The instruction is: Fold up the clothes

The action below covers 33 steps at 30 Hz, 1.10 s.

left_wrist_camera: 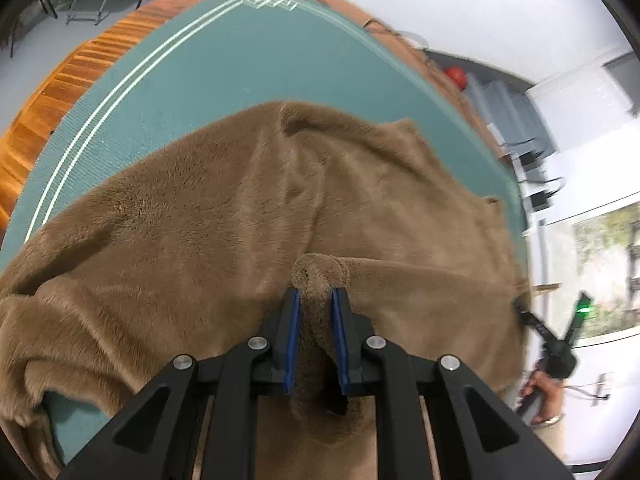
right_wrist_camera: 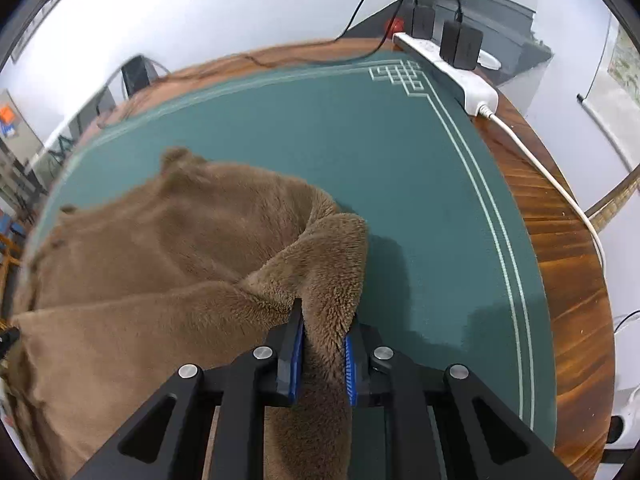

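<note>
Both claws clamped on a brown fleece garment over a green-matted desk.

Nearest the left wrist camera, the left claw [left_wrist_camera: 315,294] has its blue pads pressed on a bunched fold of the brown fleece garment [left_wrist_camera: 224,208], which rises between them and spreads out beyond across the green mat [left_wrist_camera: 192,80]. In the right wrist view, the right claw [right_wrist_camera: 326,322] is likewise closed on a thick edge of the garment [right_wrist_camera: 168,240], the fluffy inner side turned up just past its tips; the rest of the cloth lies rumpled to the left on the mat [right_wrist_camera: 420,184]. Past the mat, the wooden desk [right_wrist_camera: 560,248] shows its rim. At the far right corner a white power strip [right_wrist_camera: 452,68] with black plugs sits on the desk, its white cable trailing along the edge. At the right edge of the left view, a person's hand [left_wrist_camera: 540,390] shows on the other tool.
</note>
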Tool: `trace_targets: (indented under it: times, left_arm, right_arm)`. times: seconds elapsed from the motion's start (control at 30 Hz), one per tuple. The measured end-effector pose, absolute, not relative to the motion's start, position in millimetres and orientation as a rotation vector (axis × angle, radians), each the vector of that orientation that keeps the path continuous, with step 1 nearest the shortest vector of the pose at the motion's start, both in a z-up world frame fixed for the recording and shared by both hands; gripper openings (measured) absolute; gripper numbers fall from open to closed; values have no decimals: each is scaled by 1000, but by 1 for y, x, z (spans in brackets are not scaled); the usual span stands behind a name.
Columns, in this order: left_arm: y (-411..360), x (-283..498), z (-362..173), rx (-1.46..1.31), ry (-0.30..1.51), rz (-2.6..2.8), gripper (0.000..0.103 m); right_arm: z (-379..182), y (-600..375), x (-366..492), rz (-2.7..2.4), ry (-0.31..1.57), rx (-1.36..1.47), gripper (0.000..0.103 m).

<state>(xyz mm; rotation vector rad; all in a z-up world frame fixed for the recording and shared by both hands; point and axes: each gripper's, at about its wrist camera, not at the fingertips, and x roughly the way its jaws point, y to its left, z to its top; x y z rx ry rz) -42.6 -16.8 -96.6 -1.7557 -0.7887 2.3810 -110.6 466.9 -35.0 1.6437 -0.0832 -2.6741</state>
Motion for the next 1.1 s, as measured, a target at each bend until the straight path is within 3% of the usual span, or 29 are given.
trace_targets:
  times: [0.1, 0.17, 0.2, 0.27, 0.3, 0.33, 0.5, 0.7, 0.93, 1.1]
  left_arm:
    - [-17, -48, -100, -1746, -707, 2420, 27]
    - [-14, -48, -88, -1709, -577, 2499, 38]
    - [-12, -46, -80, -1687, -485, 2559, 49]
    - [-8, -40, -66, -1642, -346, 2656, 67]
    - [-6, -36, -59, -1608, -313, 2677, 72]
    - [-4, -31, -52, -1573, -281, 2697, 73]
    - [26, -4, -31, -1415, -238, 2628, 74]
    - [54, -2, -79, -1578, -227, 2502, 71]
    - [47, -7, -92, -1636, -175, 2528, 68]
    - [43, 14, -73, -1611, -255, 2562, 68]
  right_arm:
    - [-33, 464, -110, -2654, -106, 1643, 22]
    - [-27, 465, -106, -2636, -129, 1647, 25]
    - [-20, 467, -100, -2639, -130, 1634, 30]
    - [2, 472, -81, -2663, -116, 1570, 46]
    - [13, 469, -70, -2682, -97, 1519, 65]
    - [21, 464, -61, -2698, -75, 1473, 71]
    - [34, 422, -30, -2627, 110, 1339, 71]
    - [-19, 392, -11, -2461, 175, 1497, 71]
    - [-43, 404, -12, -2451, 160, 1560, 71]
    - [-20, 389, 0, -2477, 133, 1550, 71]
